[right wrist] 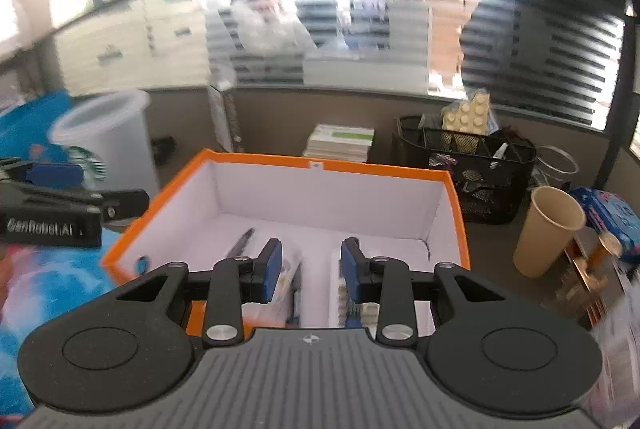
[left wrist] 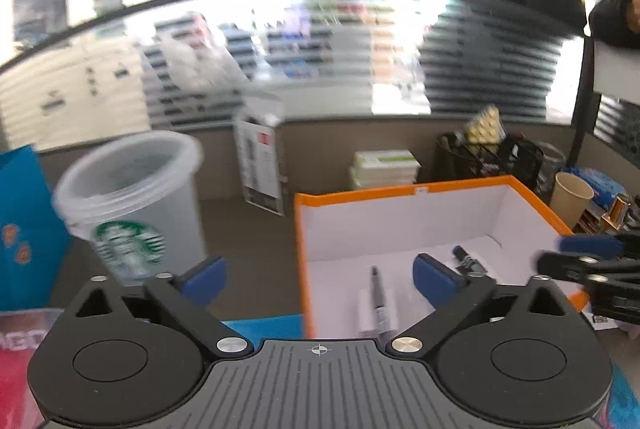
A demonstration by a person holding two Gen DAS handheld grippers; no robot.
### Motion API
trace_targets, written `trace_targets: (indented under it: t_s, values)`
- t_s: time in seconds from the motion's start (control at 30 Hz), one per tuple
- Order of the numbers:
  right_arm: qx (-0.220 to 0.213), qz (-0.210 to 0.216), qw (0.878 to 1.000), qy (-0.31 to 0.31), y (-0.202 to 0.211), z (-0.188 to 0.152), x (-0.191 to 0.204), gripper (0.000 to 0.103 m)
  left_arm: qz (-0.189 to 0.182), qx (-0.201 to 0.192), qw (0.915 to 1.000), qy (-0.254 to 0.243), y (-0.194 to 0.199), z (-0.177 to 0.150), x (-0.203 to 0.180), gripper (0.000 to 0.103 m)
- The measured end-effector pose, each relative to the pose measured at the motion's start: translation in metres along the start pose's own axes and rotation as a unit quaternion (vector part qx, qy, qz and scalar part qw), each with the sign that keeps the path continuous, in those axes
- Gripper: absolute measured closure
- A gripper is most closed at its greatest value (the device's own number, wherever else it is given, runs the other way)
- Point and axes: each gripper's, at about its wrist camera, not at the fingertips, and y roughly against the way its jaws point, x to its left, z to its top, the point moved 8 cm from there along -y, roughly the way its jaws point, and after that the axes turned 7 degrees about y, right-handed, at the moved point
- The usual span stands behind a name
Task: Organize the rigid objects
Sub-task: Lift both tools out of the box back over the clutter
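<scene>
Left gripper (left wrist: 320, 277): jaws spread wide, nothing between them, held above the near-left corner of the orange-rimmed box (left wrist: 400, 191). Right gripper (right wrist: 308, 271): jaws part-open, empty, poised over the box's near edge. Both point down and forward into the box. Box contents: a grey pen (left wrist: 378, 303) lying lengthwise away from the tools, directly ahead of the left gripper; a dark marker (left wrist: 466, 259) further right; a flat white item, too blurred to identify. Beside the box: a translucent cup (left wrist: 132, 197), a paper cup (right wrist: 548, 229), a black mesh organiser (right wrist: 468, 165).

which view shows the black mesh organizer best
The right wrist view: the black mesh organizer is seen whole, compartments visible, behind the orange box. The left wrist view shows it smaller and blurrier.
</scene>
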Motion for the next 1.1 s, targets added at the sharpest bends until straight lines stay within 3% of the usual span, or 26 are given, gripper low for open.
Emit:
trace_targets:
  t_s: [0.1,0.33,0.43,0.5,0.57,0.77,0.97,1.03,1.07,1.1]
  values:
    - [0.003,-0.002,1.000,0.001,0.020,-0.034,0.010,0.065,0.003,-0.004,0.9999,-0.013,0.013,-0.024,0.012,0.001]
    - [0.059,-0.025,0.998,0.013,0.006,-0.119,0.034,0.058,-0.027,0.091,0.9953,-0.018,0.005,-0.096,0.016,0.001]
    - [0.059,-0.039,0.997,0.016,0.000,-0.131,0.038,0.048,-0.035,0.104,0.9932,-0.039,0.004,-0.114,0.003,0.001]
    - [0.054,-0.037,0.998,0.008,-0.004,-0.134,0.041,0.028,-0.042,0.102,0.9927,-0.049,0.007,-0.120,-0.004,0.001]
    - [0.044,-0.029,0.999,0.006,-0.005,-0.134,0.045,0.023,-0.047,0.097,0.9926,-0.055,0.012,-0.122,-0.010,0.001]
    - [0.038,-0.014,0.999,-0.002,-0.015,-0.138,0.047,0.028,-0.047,0.096,0.9916,-0.073,0.014,-0.133,-0.018,0.001]
    - [0.027,-0.014,0.999,-0.016,-0.006,-0.141,0.037,0.063,-0.059,0.091,0.9900,-0.090,0.017,-0.140,-0.029,0.001]
    - [0.026,-0.002,0.999,-0.020,-0.003,-0.143,0.033,0.062,-0.063,0.090,0.9895,-0.094,0.017,-0.142,-0.032,0.001]
    - [0.026,0.001,0.999,-0.019,-0.003,-0.143,0.033,0.056,-0.065,0.089,0.9894,-0.094,0.017,-0.143,-0.032,0.001]
    - [0.020,0.001,1.000,-0.022,-0.002,-0.143,0.033,0.034,-0.067,0.088,0.9895,-0.093,0.018,-0.143,-0.033,0.001]
